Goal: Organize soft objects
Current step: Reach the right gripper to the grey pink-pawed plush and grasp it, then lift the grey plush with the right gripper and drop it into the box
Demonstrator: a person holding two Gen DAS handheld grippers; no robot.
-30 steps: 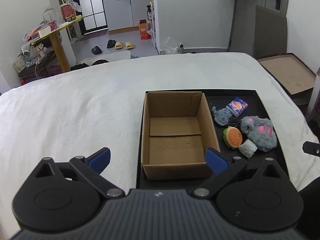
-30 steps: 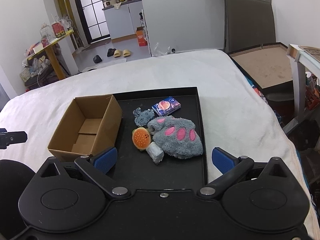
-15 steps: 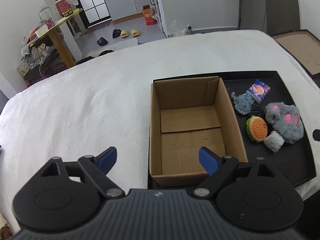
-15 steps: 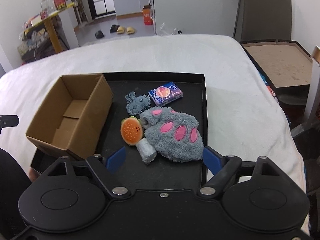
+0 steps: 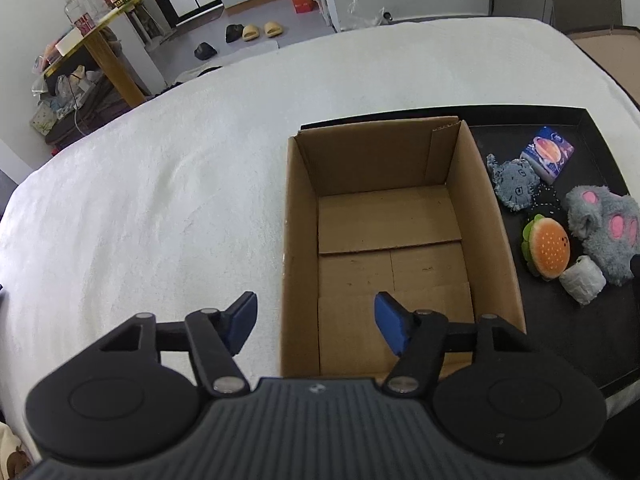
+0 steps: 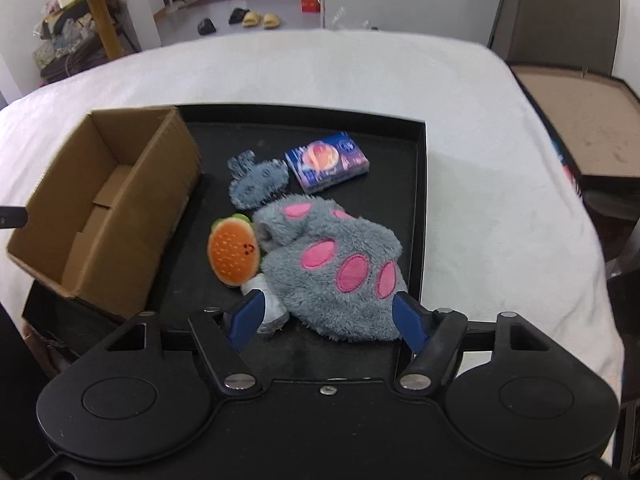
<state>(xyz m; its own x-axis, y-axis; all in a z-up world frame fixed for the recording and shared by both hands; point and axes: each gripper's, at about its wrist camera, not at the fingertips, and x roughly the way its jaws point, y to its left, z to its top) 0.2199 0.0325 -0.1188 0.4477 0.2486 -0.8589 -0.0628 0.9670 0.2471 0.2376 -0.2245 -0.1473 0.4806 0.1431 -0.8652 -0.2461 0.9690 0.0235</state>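
- Hovering over the paw plush point(image 6: 332, 268), right gripper point(image 6: 326, 320) had jaws apart, nothing gripped.
- Left gripper point(image 5: 316, 324) sat spread by the cardboard box point(image 5: 400, 240).
- Box held nothing; burger plush point(image 6: 234, 254), grey doll point(image 6: 258, 184), tissue pack point(image 6: 326, 162) lay on the black tray point(image 6: 420, 200).
- Nothing packed yet, I judged.

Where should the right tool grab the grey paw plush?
Grip the paw plush across its wide near end, coming from the near side where the open right tool already straddles it. The near edge is free; the burger toy and white roll crowd its left.
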